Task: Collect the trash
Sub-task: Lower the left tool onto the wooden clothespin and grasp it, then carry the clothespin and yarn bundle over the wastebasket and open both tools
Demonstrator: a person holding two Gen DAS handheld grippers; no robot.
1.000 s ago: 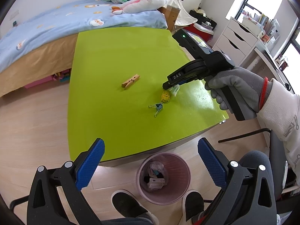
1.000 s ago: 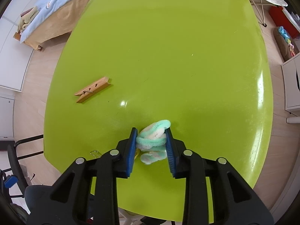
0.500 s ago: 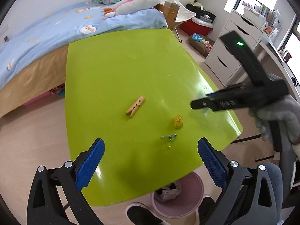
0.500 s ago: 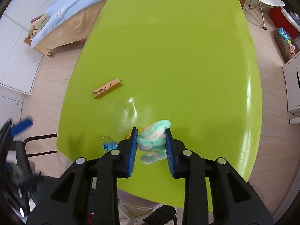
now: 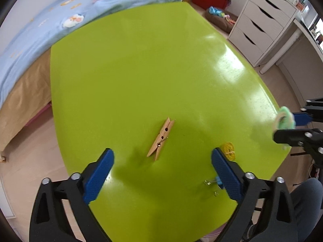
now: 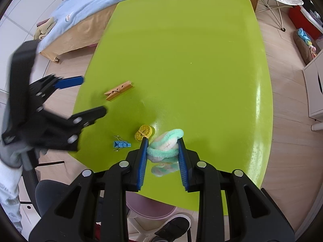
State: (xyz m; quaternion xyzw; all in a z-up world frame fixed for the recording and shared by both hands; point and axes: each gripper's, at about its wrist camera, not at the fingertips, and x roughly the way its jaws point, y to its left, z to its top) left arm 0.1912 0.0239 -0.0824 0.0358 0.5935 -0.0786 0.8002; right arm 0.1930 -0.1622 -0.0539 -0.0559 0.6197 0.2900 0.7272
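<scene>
No text, label, brand, number or sign can be read in either view. A small pale mark sits on the body of the left gripper (image 6: 91,98) at the left edge of the right wrist view, too blurred to make out.

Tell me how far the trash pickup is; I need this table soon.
Done: nothing checkable. In hand: the right gripper clamps the fuzzy green-white coil. The left gripper, open and closing, straddles the clothespin. Left on the table: yellow roll, blue binder clip.
</scene>
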